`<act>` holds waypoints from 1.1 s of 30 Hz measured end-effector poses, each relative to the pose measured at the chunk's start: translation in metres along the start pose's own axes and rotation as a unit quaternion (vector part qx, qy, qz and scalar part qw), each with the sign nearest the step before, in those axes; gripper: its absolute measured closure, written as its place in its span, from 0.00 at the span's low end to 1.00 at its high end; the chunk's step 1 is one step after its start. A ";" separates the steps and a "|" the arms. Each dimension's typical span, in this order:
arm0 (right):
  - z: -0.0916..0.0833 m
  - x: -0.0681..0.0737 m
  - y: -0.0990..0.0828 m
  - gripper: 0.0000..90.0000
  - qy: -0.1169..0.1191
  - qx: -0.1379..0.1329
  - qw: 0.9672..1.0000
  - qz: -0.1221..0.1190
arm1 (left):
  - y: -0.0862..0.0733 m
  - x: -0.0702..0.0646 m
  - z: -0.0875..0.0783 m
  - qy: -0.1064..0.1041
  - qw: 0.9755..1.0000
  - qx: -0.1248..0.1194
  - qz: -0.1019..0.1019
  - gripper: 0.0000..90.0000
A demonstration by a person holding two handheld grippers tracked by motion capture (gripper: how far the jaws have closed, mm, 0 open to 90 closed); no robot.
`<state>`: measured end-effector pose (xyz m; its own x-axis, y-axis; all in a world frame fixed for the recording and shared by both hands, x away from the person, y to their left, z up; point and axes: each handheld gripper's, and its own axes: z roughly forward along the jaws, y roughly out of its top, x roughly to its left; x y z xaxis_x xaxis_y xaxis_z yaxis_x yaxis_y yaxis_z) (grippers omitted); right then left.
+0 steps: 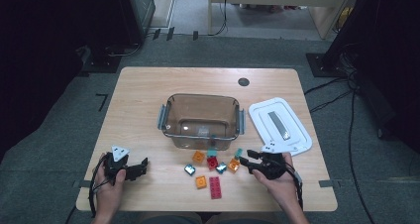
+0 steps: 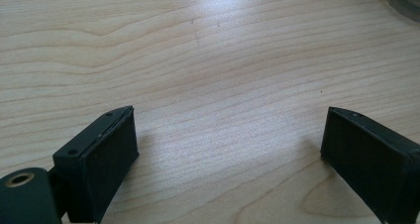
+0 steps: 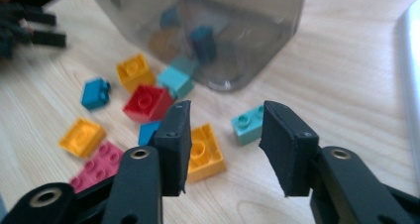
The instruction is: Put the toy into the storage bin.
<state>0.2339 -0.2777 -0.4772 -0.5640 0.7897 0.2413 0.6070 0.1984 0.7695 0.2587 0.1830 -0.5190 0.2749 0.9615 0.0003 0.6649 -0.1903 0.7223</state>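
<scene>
Jaws on my right gripper [image 3: 225,135] stand partly apart with nothing clamped between them; they hang low over the tabletop [image 1: 143,92] just in front of the clear tub [image 1: 202,120], pointing at the loose bricks scattered there. Between my two black pads I see bare wood, with an orange brick [image 3: 204,152] lying just behind the left pad and a teal brick [image 3: 247,123] just beside the right pad; I touch neither.

Taking the clear tub as my landmark: the orange brick and the teal brick lie just in front of its near wall, towards its right corner. A red brick [image 3: 147,101] sits in front of the tub's middle, with a second teal brick [image 3: 176,80] right against the wall behind it and another orange brick [image 3: 134,70] beside that. A blue brick [image 3: 96,93] lies farther off from the tub, and a flat orange piece [image 3: 82,137] and a pink plate [image 3: 98,164] lie farthest from it, near my side of the tabletop. Inside the tub I make out a few blurred bricks, too soft to name. The white lid [image 1: 280,126] lies flat to the right of the tub, apart from it.

My left gripper [image 1: 131,168] rests well to the left of the tub's front, jaws wide apart over bare wood, holding nothing.
</scene>
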 end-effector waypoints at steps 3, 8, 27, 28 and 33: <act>0.010 0.005 -0.006 0.55 0.000 0.017 1.000 -0.022 | 0.000 0.000 0.000 0.000 1.000 0.000 0.000 0.08; 0.020 0.011 -0.010 0.54 0.006 0.033 0.999 -0.034 | 0.000 0.000 0.000 0.000 1.000 0.000 0.000 0.08; 0.033 0.020 -0.018 0.67 -0.011 0.061 0.994 -0.089 | 0.000 0.000 0.000 0.000 1.000 0.000 0.000 0.08; 0.032 0.020 -0.018 0.67 -0.010 0.060 0.994 -0.087 | 0.000 0.000 0.000 0.000 1.000 0.000 0.000 0.08; 0.023 0.016 -0.015 0.67 -0.006 0.050 0.996 -0.074 | 0.000 0.000 0.000 0.000 1.000 0.000 0.000 0.08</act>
<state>0.2293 -0.2548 -0.4986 -0.6447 0.7547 0.1214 0.5703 0.3691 0.7338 0.2587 0.1830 -0.5190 0.2748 0.9615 0.0002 0.6649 -0.1901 0.7223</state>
